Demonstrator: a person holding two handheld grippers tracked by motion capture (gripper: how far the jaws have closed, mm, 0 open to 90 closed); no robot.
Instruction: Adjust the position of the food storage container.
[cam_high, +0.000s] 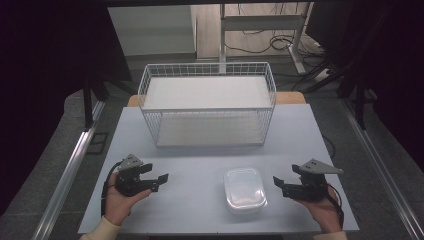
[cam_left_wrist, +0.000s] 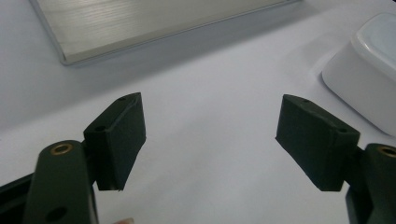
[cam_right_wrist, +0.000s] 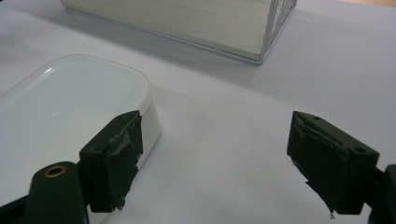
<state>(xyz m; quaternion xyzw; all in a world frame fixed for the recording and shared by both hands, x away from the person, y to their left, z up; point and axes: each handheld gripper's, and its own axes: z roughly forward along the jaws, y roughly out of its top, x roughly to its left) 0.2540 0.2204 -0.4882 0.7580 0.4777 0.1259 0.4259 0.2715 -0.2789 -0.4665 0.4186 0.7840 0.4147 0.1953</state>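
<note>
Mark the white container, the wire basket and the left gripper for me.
white container (cam_high: 244, 189), high view, centre of its lid.
wire basket (cam_high: 208, 120), high view, front wire wall.
left gripper (cam_high: 156, 179), high view, midway between its open jaws.

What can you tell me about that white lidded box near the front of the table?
The white rounded-rectangular plastic box looks translucent, with a glossy, slightly raised lid closed on top. It sits flat on the pale grey table, in front of the white wire basket and between the two tongs, nearer the right one. Only the table touches it.
</note>
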